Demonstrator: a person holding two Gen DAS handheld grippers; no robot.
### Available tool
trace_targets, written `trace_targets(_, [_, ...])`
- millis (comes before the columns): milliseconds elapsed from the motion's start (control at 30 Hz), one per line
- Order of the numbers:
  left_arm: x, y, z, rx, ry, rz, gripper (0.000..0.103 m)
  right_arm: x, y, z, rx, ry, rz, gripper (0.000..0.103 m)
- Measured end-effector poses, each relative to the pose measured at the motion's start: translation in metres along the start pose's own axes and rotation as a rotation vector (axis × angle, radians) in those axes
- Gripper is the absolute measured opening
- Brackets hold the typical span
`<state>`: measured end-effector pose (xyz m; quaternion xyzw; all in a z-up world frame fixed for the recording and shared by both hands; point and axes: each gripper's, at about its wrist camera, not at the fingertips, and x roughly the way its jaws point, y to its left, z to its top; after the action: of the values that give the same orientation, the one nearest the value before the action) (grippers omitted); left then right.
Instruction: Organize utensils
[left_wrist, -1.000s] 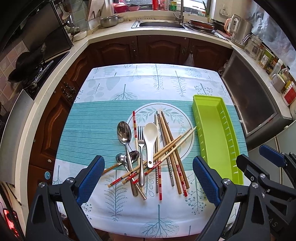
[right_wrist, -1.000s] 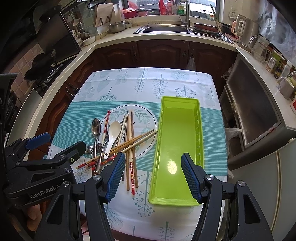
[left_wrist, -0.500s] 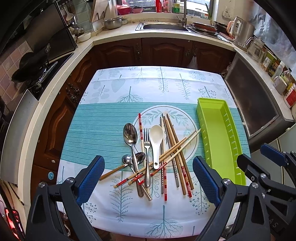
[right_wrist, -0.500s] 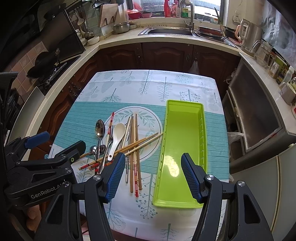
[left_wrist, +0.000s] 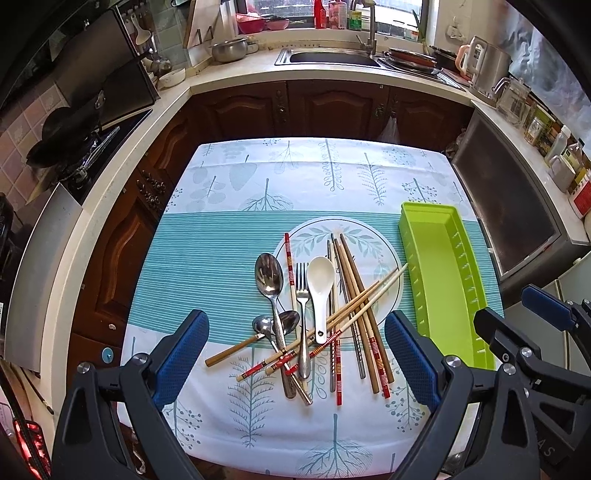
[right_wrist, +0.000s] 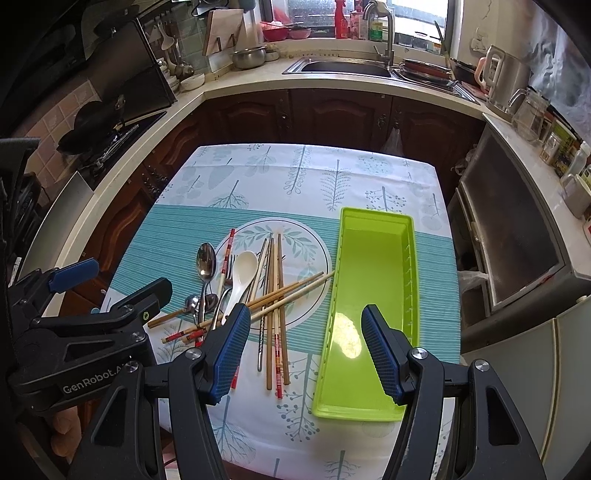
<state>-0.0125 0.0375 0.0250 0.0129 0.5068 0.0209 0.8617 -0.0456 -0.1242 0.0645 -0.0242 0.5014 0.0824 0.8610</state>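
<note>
A heap of utensils lies on the table: a large metal spoon (left_wrist: 269, 277), a fork (left_wrist: 303, 306), a white ceramic spoon (left_wrist: 320, 280) and several wooden and red-patterned chopsticks (left_wrist: 354, 280), some crossed. The heap also shows in the right wrist view (right_wrist: 255, 280). An empty green plastic tray (left_wrist: 443, 273) lies to its right, also in the right wrist view (right_wrist: 373, 310). My left gripper (left_wrist: 297, 360) is open and empty, above the heap's near end. My right gripper (right_wrist: 306, 349) is open and empty, above the tray's near left edge.
The table carries a white and teal leaf-print cloth (left_wrist: 221, 258). Dark wooden cabinets and a counter with a sink (left_wrist: 332, 57) wrap round the back. A stove (left_wrist: 74, 147) is at the left, an oven (left_wrist: 509, 210) at the right.
Both grippers have drawn back and up from the table; the heap and the tray look smaller and further off. Nothing on the table has moved.
</note>
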Motion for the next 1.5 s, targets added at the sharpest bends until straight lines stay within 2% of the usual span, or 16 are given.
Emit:
trace_targets(500, [0.013,-0.005,0.007,0.01,0.024,-0.009,0.095,0.01,-0.008,0.007,0.016,0.023,0.0,0.064])
trace_targets(800, [0.034,0.0,0.01,0.018,0.076,-0.01,0.095,0.032,-0.007,0.012,0.028,0.069,0.006,0.064])
trace_targets(1267, [0.091,0.025,0.013,0.012,0.226,-0.021,0.095,0.096,0.014,0.016,0.046,0.188,0.048,0.064])
trace_targets(1500, [0.133,0.07,0.012,-0.072,0.342,-0.013,0.095,0.137,0.028,0.017,0.075,0.256,0.088,0.064])
